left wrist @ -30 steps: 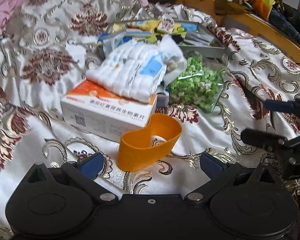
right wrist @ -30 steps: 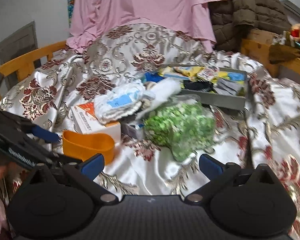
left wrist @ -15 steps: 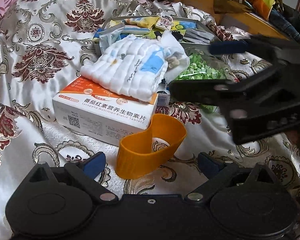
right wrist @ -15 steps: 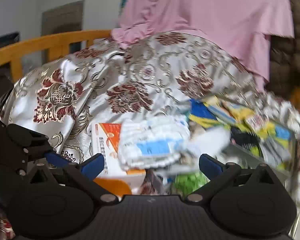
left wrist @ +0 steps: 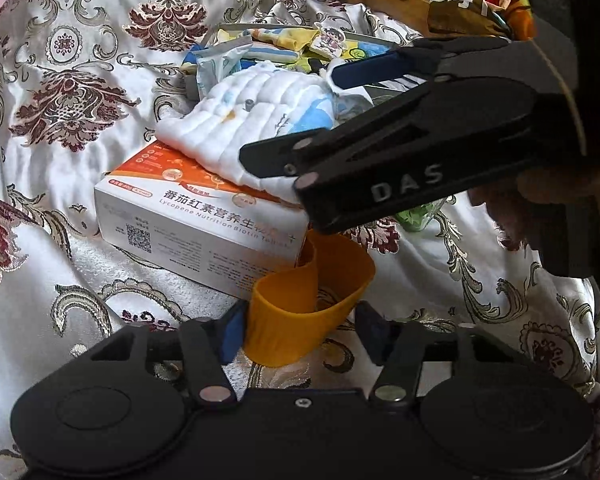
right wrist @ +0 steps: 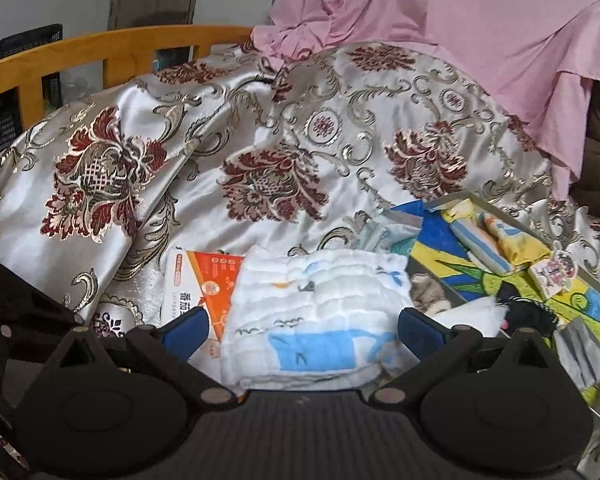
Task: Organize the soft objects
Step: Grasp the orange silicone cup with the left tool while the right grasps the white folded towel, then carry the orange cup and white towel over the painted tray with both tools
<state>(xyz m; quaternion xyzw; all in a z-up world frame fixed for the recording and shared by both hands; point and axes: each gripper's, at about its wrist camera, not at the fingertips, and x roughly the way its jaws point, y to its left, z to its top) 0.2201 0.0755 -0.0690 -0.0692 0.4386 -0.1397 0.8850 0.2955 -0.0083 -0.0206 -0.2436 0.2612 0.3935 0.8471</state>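
Note:
A folded white quilted cloth with blue print lies on an orange-and-white tablet box; it also shows in the right wrist view. My right gripper is open, its fingers on either side of the cloth. It shows in the left wrist view as well, above the box. An orange rubber band loop stands on the bedspread in front of the box. My left gripper has closed in around the loop, its left pad against the side.
A grey tray of folded cloths and packets sits at the right behind the box. A green-filled bag peeks out under the right gripper. A floral satin bedspread covers everything; a wooden rail runs behind.
My right gripper has swung left over the box and come down around the white cloth. My left gripper has moved forward and narrowed around the orange loop.

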